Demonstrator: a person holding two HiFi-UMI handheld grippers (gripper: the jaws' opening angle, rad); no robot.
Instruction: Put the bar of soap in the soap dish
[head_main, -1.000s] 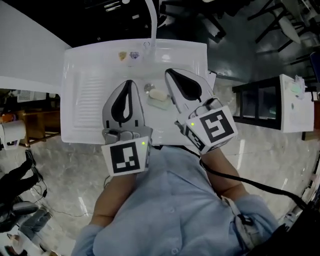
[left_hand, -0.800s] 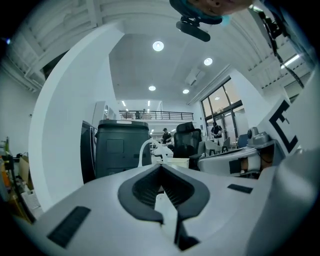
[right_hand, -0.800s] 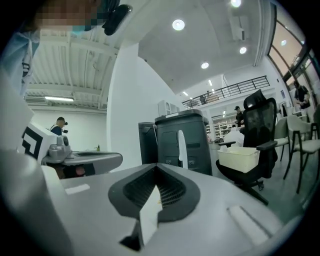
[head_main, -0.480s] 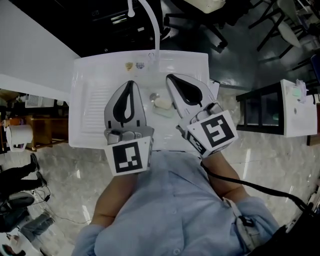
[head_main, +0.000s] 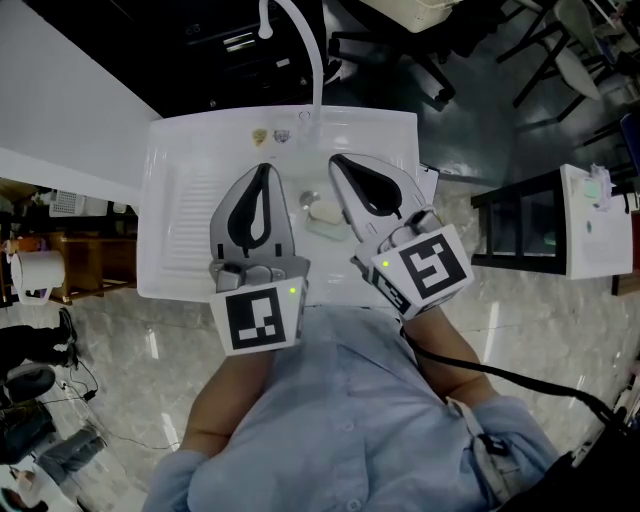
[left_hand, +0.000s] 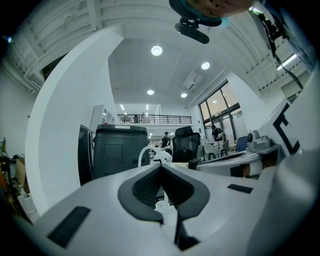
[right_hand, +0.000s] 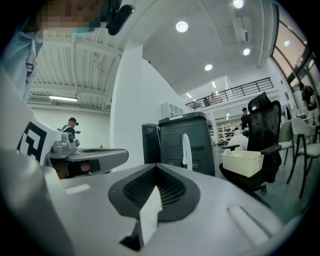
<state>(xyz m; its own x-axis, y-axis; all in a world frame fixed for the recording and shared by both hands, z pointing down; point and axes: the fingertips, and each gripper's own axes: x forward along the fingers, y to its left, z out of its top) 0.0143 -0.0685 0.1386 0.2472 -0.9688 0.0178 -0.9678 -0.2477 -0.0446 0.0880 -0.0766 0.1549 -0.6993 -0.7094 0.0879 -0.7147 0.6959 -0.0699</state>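
Soap bar (head_main: 326, 211), pale, lies betw. the two grippers, just beside the R gripper's (head_main: 336, 160) fingers on their inner side, back from the tips. Its long axis runs crosswise to both sets of fingers, slightly tilted. It seems to sit in the soap dish (head_main: 318, 229), whose edge shows on the near side. The dish stands in the white sink (head_main: 180, 190), w/ the drain (head_main: 308, 198) just beyond. L gripper (head_main: 263, 168) fingers are pressed together, nothing betw. them. R fingers are likewise pressed together, empty. Both point toward the faucet (head_main: 319, 75).
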